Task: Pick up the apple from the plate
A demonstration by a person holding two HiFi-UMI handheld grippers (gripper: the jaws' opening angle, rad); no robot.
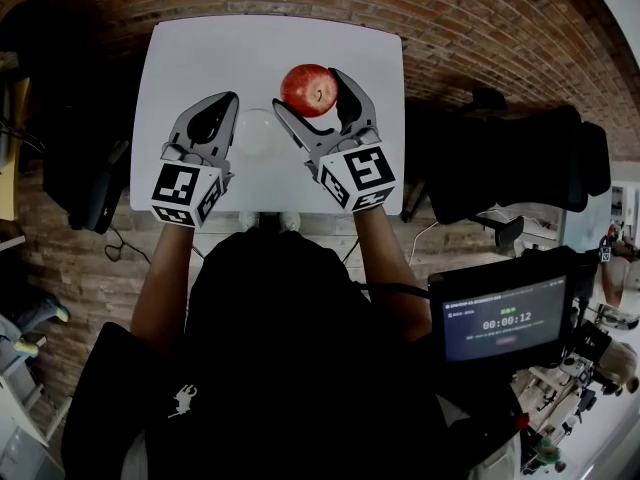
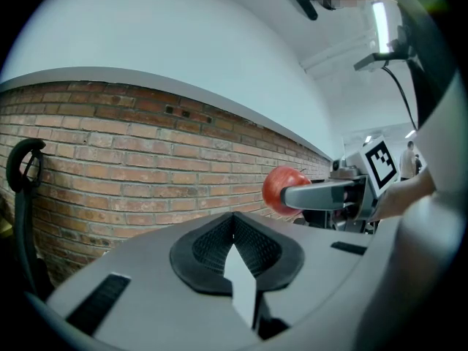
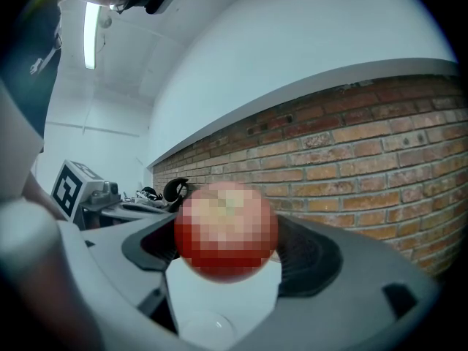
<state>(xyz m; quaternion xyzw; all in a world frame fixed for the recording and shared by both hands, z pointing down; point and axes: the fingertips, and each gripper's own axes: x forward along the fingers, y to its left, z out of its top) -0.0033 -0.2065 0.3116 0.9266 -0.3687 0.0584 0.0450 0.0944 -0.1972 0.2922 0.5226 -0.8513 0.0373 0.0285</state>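
A red apple [image 1: 308,89] sits clamped between the jaws of my right gripper [image 1: 312,92], which is shut on it over the white table [image 1: 200,58]. In the right gripper view the apple [image 3: 227,229] fills the gap between the black pads, held above the table. A pale round plate [image 1: 258,134] lies on the table just left of the apple and below it, with nothing on it. My left gripper [image 1: 222,108] hovers beside the plate's left side, jaws together and holding nothing. From the left gripper view, the apple [image 2: 281,189] shows to the right in the other gripper's finger [image 2: 322,194].
The table is small and its edges are close on all sides. Brick floor [image 1: 480,28] surrounds it. A black chair [image 1: 520,158] stands to the right, a dark bag [image 1: 90,188] to the left, and a screen with a timer [image 1: 505,318] at lower right.
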